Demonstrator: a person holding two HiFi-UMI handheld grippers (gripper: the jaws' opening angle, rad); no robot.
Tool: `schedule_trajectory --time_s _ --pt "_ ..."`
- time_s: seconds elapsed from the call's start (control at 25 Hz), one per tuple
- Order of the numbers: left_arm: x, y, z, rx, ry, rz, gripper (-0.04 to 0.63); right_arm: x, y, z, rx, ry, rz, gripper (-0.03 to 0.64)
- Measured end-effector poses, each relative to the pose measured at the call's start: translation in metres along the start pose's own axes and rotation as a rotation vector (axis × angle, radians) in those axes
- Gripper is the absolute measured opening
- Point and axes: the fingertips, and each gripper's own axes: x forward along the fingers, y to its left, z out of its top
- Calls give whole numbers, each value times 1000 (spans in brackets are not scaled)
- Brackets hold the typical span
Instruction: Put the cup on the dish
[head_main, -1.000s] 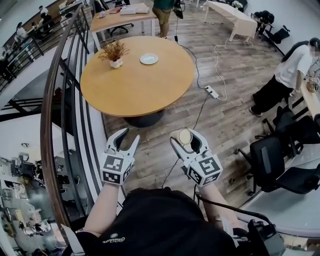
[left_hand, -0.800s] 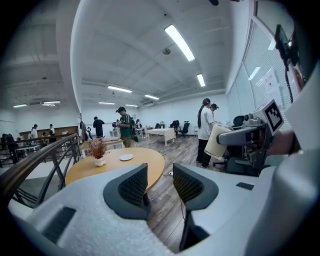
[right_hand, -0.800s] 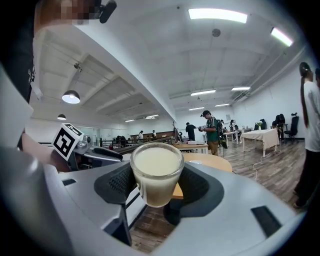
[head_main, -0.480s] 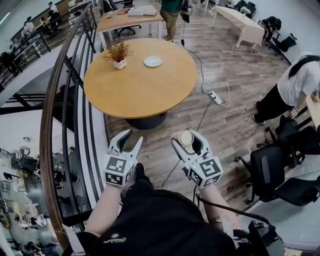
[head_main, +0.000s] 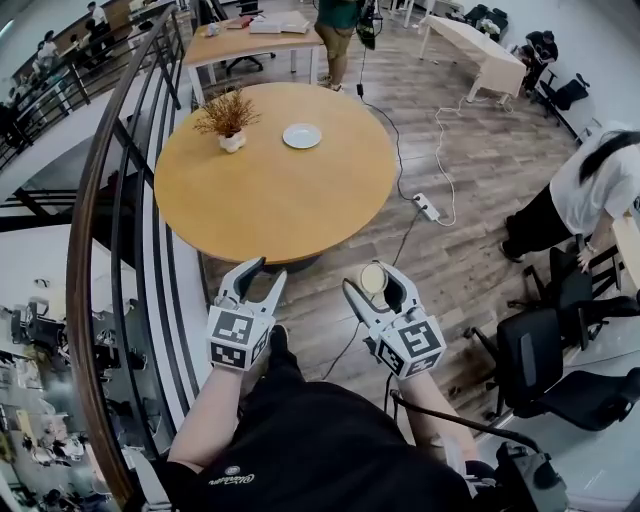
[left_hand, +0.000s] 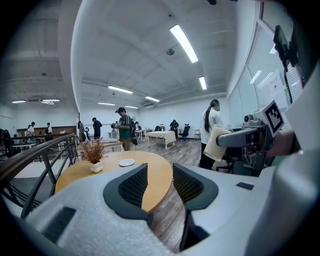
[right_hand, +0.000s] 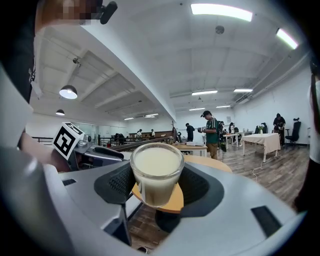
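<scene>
Right tool (head_main: 367, 281) grips cup (head_main: 373, 275), short of the table (head_main: 268, 238) edge.

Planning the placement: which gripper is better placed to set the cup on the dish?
The right gripper: its jaws clamp the cup. The left gripper is open and empty. The dish lies ahead.

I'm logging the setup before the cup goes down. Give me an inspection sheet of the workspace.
Surface: round wooden table, ahead of both grippers.
Job's things: cup of pale liquid, held off the table; dish empty, on the table.
Clutter: potted dried plant left of the dish, apart from it.
Grippers: left gripper open, empty; right gripper shut on cup.
Cables: power strip and white cable on the floor.
Surroundings: railing at left; person and office chair at right.
</scene>
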Motion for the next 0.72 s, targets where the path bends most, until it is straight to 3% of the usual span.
schedule_trajectory --time_s 0.48,0.72 --pt "94 119 8 -20 49 -37 163 143 -47 7 44 69 -22 259" --pt "119 188 4 -50 54 -44 163 219 -50 16 44 101 -31 259"
